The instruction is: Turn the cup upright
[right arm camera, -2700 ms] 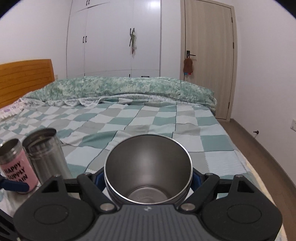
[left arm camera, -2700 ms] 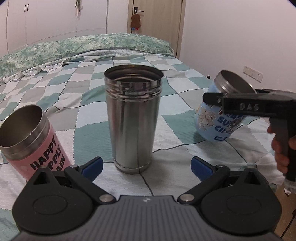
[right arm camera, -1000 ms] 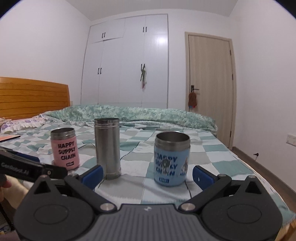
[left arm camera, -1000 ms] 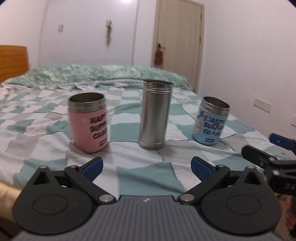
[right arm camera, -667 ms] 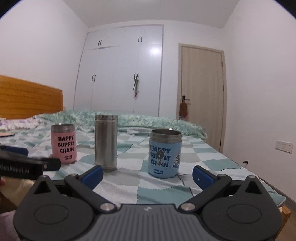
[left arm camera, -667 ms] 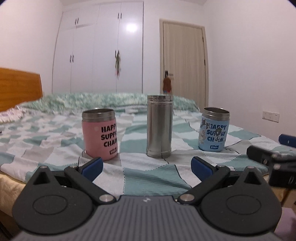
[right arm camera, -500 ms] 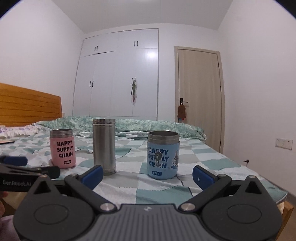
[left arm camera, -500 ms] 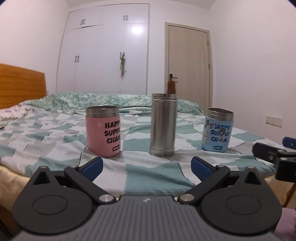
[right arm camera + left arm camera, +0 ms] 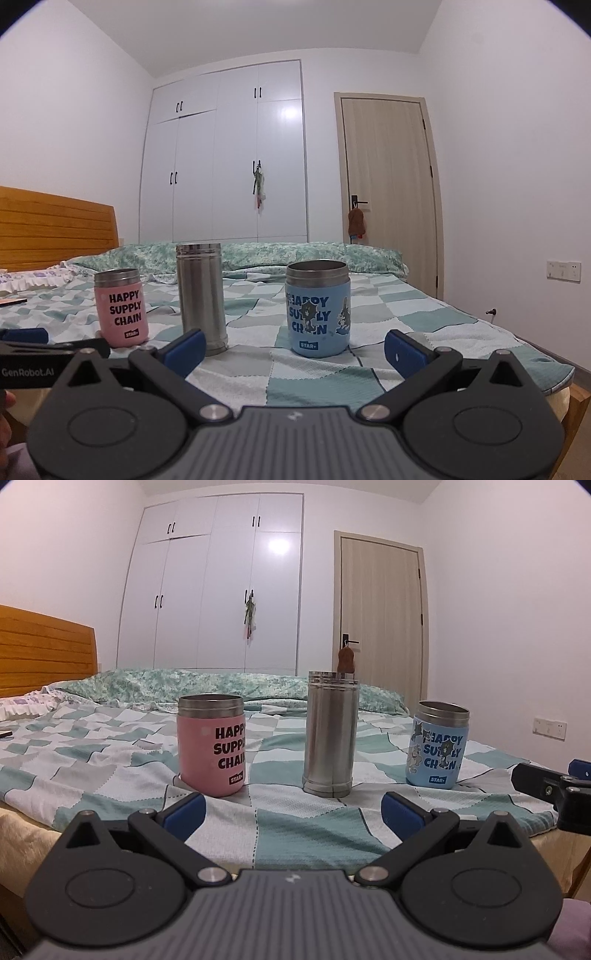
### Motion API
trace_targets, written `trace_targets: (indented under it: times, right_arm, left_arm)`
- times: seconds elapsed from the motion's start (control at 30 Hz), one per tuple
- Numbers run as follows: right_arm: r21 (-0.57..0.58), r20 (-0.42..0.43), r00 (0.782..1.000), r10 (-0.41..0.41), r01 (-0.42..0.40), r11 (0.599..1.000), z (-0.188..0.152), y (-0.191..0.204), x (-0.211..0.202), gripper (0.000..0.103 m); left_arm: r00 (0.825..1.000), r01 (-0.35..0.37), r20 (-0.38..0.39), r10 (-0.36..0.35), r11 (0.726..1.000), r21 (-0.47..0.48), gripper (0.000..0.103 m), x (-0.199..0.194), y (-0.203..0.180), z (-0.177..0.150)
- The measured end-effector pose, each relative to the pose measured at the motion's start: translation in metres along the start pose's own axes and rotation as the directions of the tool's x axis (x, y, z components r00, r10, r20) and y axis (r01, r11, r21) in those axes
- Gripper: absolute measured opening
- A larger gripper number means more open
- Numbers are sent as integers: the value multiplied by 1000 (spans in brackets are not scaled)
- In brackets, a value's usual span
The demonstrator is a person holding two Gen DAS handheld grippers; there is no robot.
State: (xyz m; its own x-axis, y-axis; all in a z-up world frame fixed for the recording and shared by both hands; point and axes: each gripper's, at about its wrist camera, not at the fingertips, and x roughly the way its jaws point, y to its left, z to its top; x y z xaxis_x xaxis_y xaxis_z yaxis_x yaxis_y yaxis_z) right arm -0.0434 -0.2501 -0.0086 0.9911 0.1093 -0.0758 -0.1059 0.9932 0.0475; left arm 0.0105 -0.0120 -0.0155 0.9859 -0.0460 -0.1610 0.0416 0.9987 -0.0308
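Note:
Three cups stand upright in a row on the checked bedspread (image 9: 122,775), mouths up. The pink cup (image 9: 211,745) is on the left, the tall steel cup (image 9: 331,734) in the middle, the blue cartoon cup (image 9: 437,744) on the right. They also show in the right wrist view: pink cup (image 9: 121,308), steel cup (image 9: 201,297), blue cup (image 9: 318,314). My left gripper (image 9: 291,812) is open and empty, off the bed's near edge. My right gripper (image 9: 294,347) is open and empty, back from the blue cup.
The bed's near edge (image 9: 22,823) runs just in front of both grippers. A wooden headboard (image 9: 44,653) is at the left, white wardrobes (image 9: 221,590) and a door (image 9: 380,624) behind. The other gripper shows at each view's side.
The right gripper set the blue cup upright on the bed and let go. Both grippers have backed away from the cups and dropped lower, past the bed's near edge.

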Motion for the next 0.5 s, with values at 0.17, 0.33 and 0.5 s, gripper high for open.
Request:
trace_targets:
  times: [0.17, 0.33, 0.5]
  right_arm:
    - [-2, 3, 1000, 0, 0, 1000, 0, 1, -1, 103]
    - [-6, 6, 1000, -2, 2, 1000, -1, 2, -2, 103]
    - [-6, 6, 1000, -2, 2, 1000, -1, 2, -2, 103]
  left_arm:
    - [1000, -4, 4, 4, 1000, 0, 103, -1, 0, 0]
    - [1000, -7, 10, 7, 1000, 4, 103, -2, 0, 0]
    - [1000, -9, 12, 9, 1000, 9, 103, -3, -1, 0]
